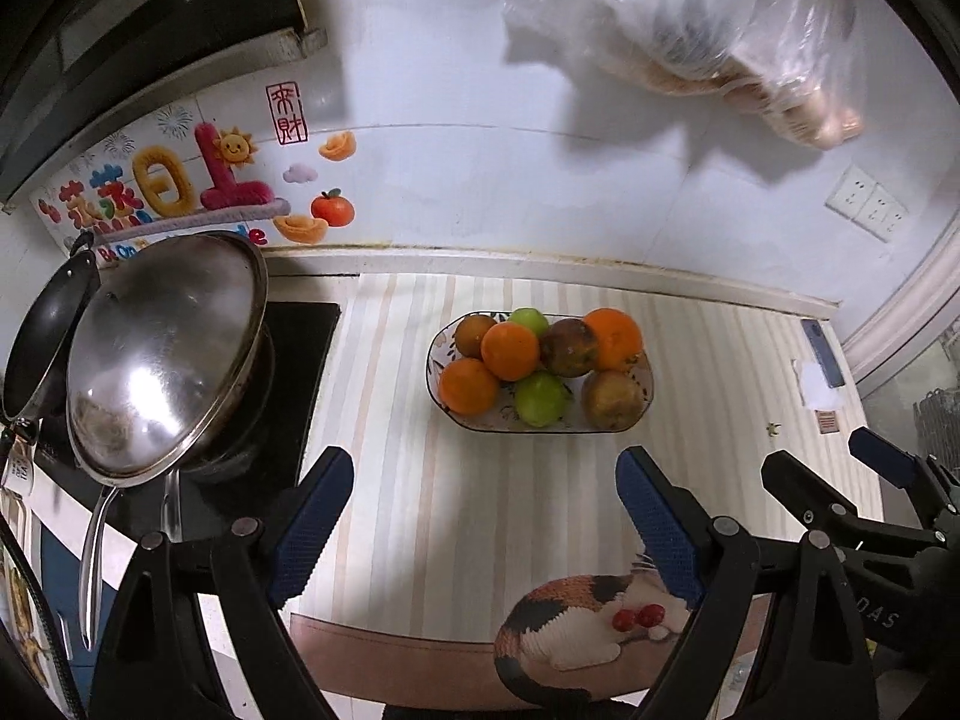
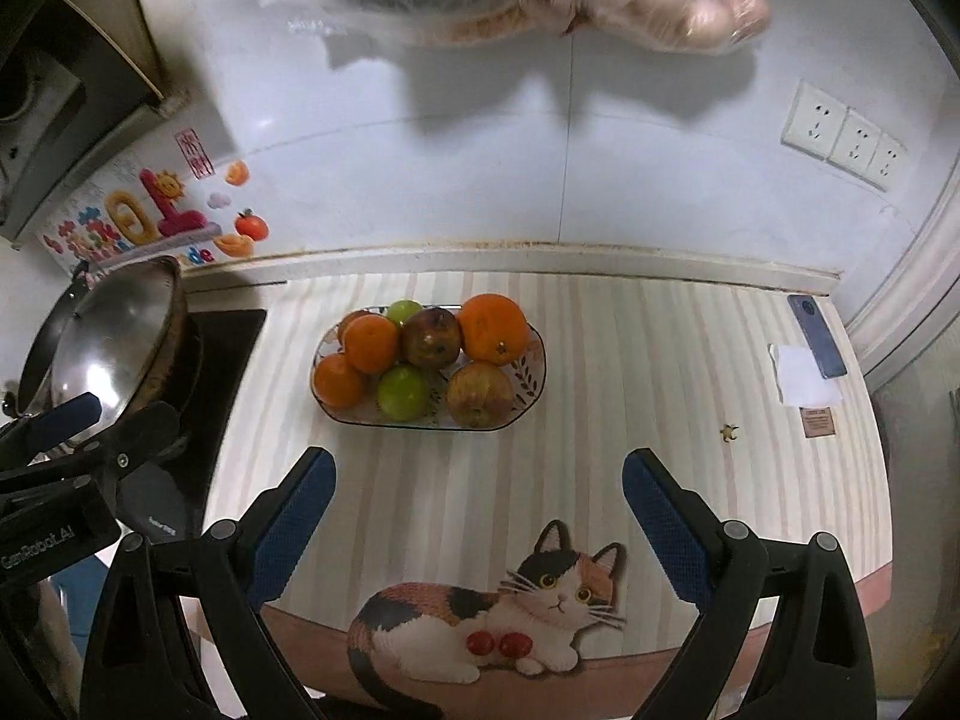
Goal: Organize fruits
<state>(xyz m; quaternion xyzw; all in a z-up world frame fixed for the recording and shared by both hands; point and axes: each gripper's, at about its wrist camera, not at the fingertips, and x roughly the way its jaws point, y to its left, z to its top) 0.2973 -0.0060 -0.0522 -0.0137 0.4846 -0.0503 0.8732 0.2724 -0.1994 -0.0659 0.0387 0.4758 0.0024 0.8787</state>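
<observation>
Clearly, your left gripper (image 1: 486, 516) and right gripper (image 2: 477, 519) both had their blue-padded jaws spread wide and held nothing, hanging above bare striped mat with free room ahead. Beyond them the oval patterned glass fruit dish (image 2: 534, 387) sat mid-counter, piled with oranges (image 2: 493, 327), green apples (image 2: 402, 391) and brownish apples (image 2: 480, 399). Left of it stood a steel wok lid (image 1: 162, 354) on the black hob; a dark phone (image 2: 819, 343) lay at the right edge, near the white tiled wall (image 1: 456, 180).
</observation>
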